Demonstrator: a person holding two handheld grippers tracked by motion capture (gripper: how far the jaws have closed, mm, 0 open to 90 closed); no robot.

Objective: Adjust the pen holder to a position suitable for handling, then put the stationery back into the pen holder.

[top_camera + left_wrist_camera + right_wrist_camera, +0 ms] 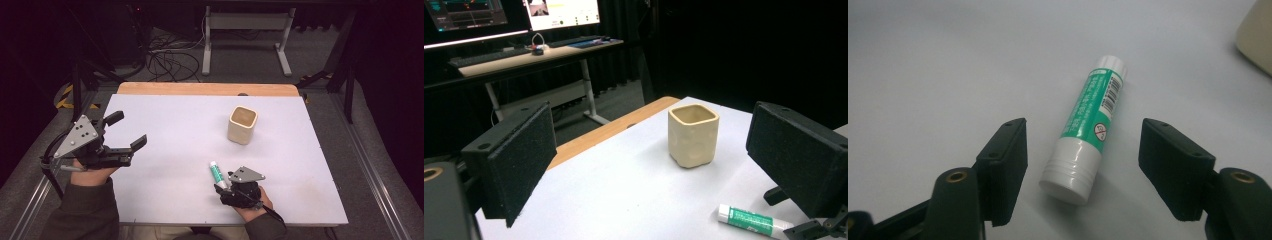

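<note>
A: Item 1?
B: Glue stick (1084, 131), green/white, lying flat on white table (165, 180), near front edge. Right gripper (1083, 165) straddles its cap end, jaws apart, not touching it.
A: Nearby?
B: Cream cup (242, 125), upright, farther back, well apart from stick.
A: Left gripper (127, 132)?
B: Over table's left edge, jaws wide apart, nothing between.

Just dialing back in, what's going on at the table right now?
A person works at the white table with two tools. The right hand-held gripper is open, its jaws on either side of a green and white glue stick lying flat, not yet pinching it. The left hand-held gripper is open and holds nothing. A cream cup stands upright farther back.
</note>
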